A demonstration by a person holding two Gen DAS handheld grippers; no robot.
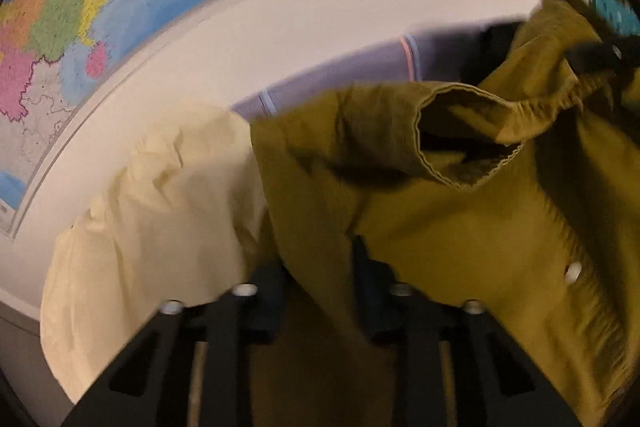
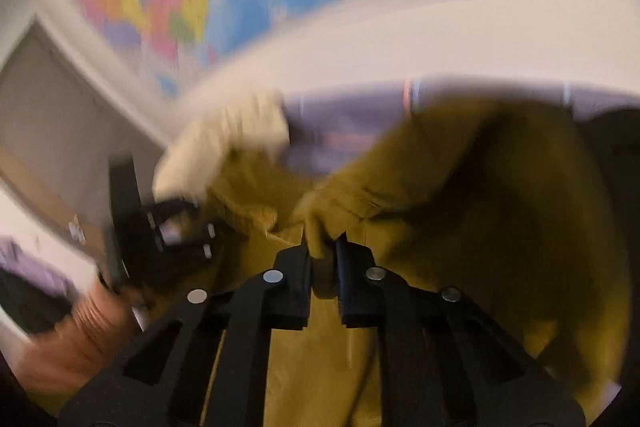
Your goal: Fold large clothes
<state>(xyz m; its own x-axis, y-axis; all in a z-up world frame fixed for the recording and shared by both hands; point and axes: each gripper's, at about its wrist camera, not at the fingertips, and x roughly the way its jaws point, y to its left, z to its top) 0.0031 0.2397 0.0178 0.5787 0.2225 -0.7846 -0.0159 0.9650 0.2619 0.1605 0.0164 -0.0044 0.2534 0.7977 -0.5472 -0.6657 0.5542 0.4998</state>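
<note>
We are near the start of the fold, by our reading: the olive-yellow jacket (image 1: 460, 227) is gathered up off the purple sheet (image 1: 360, 75) and hangs crumpled, with no flat panel or clean crease anywhere.

Our left gripper (image 1: 316, 275) has its jaws drawn in on a fold of the jacket; cloth runs down between the two fingers. Our right gripper (image 2: 323, 263) is likewise nearly closed, with a bunched ridge of the jacket pinched between its pads. From the right wrist view, the other gripper sits left of that ridge, with a hand (image 2: 68, 339) behind it.

Taking the jacket as our landmark: a cuff (image 1: 468, 135) gapes open on its upper part, a white button (image 1: 573, 271) shows low on its right side, a pale cream garment (image 1: 152, 219) lies just to its left, and the purple sheet spreads behind it. A wall map (image 1: 100, 7) hangs beyond, above all of this.

Both views are blurred, so we cannot say for sure which edge of the jacket each gripper holds.

Left to do, as we judge it: spread the jacket flat, bring the sleeves in, and fold the body over.
</note>
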